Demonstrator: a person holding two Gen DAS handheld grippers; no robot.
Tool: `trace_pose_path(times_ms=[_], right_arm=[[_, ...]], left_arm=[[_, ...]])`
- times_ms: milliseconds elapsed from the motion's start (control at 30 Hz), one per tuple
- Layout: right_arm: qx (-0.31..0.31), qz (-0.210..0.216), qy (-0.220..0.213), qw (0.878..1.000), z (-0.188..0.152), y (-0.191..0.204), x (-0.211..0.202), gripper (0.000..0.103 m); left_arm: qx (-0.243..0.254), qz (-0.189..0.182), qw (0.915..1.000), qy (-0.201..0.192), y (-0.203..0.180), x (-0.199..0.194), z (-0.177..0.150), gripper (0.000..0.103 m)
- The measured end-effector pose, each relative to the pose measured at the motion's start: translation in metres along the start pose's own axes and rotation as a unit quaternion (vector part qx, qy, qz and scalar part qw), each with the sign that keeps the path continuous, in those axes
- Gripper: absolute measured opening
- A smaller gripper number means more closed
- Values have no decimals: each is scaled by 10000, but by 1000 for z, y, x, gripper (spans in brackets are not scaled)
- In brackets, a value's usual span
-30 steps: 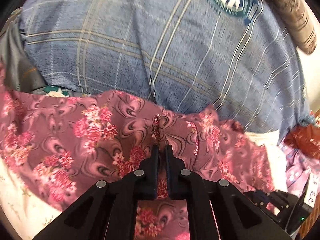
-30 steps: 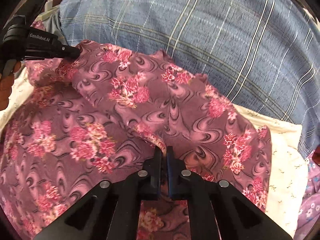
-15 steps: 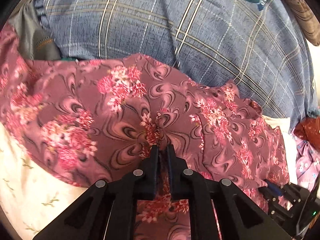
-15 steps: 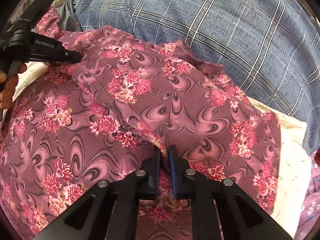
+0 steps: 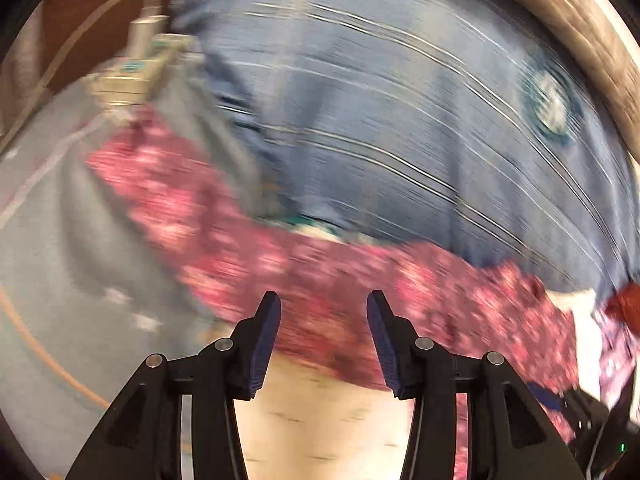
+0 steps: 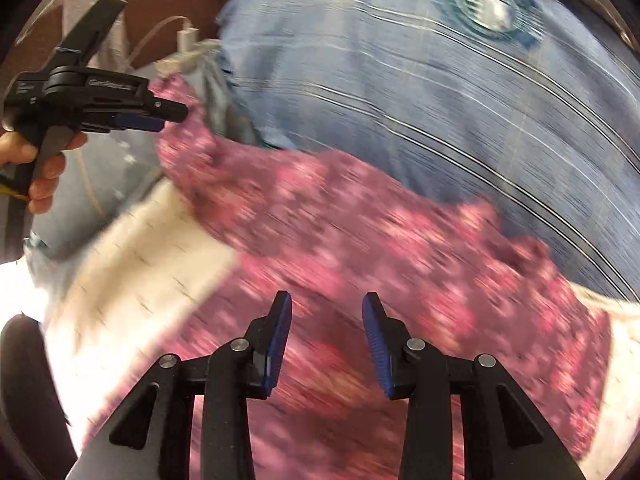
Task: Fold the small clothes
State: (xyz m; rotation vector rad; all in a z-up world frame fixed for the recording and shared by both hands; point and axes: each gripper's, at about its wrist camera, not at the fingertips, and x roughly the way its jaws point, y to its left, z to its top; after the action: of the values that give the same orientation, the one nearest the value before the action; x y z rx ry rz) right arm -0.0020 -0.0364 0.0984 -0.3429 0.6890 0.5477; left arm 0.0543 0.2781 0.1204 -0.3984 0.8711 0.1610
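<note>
A pink-and-mauve floral garment [image 6: 340, 240] lies spread on a cream sheet [image 6: 132, 264], its far edge against a blue plaid cloth. It also shows in the left wrist view [image 5: 320, 276], blurred by motion. My left gripper [image 5: 324, 312] is open and empty, hovering over the garment's near edge; it also shows in the right wrist view [image 6: 160, 114] at the garment's far left corner. My right gripper [image 6: 326, 314] is open and empty above the garment's middle.
A blue plaid cloth [image 6: 420, 92] with a round logo [image 6: 486, 4] bulges behind the garment. A white charger and cable [image 6: 186, 34] sit at the back left by grey fabric [image 5: 80, 248]. A patterned bolster [image 5: 580, 28] runs along the upper right.
Both grippers were shut on the floral garment and have opened, letting it go. Both have pulled back, and the garment now lies lower and flatter.
</note>
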Motion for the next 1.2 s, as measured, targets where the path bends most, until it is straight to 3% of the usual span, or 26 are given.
trace_pose_path(times_ms=[133, 333, 567, 833, 867, 900, 933, 967, 1067, 1200], right_arm=[[-120, 332, -120, 9993, 32, 42, 19, 38], [-132, 863, -88, 9961, 70, 91, 55, 38], [-288, 1102, 148, 9934, 92, 126, 105, 44], [-597, 1039, 299, 9923, 108, 147, 143, 45], [-631, 1014, 316, 9923, 110, 150, 148, 45], [-650, 990, 332, 9924, 112, 151, 151, 45], [-672, 961, 361, 9924, 113, 151, 155, 45], [-701, 917, 388, 9926, 115, 153, 159, 44], [-816, 774, 522, 9923, 115, 157, 170, 42], [-999, 666, 679, 9904, 112, 161, 177, 40]], left_arm=[[-387, 362, 9985, -120, 44, -15, 17, 46], [-821, 596, 9947, -176, 91, -16, 40, 49], [-1231, 656, 9897, -317, 129, -9, 64, 51], [-743, 894, 9925, -379, 119, 22, 82, 50], [-669, 960, 9923, -399, 117, 25, 82, 34], [-602, 986, 9929, -279, 116, 34, 82, 9], [-652, 880, 9940, -35, 118, 48, 81, 10], [-698, 762, 9946, -94, 119, 52, 77, 9], [-393, 897, 9948, -268, 109, 55, 72, 8], [-519, 614, 9957, -470, 108, 41, 70, 7]])
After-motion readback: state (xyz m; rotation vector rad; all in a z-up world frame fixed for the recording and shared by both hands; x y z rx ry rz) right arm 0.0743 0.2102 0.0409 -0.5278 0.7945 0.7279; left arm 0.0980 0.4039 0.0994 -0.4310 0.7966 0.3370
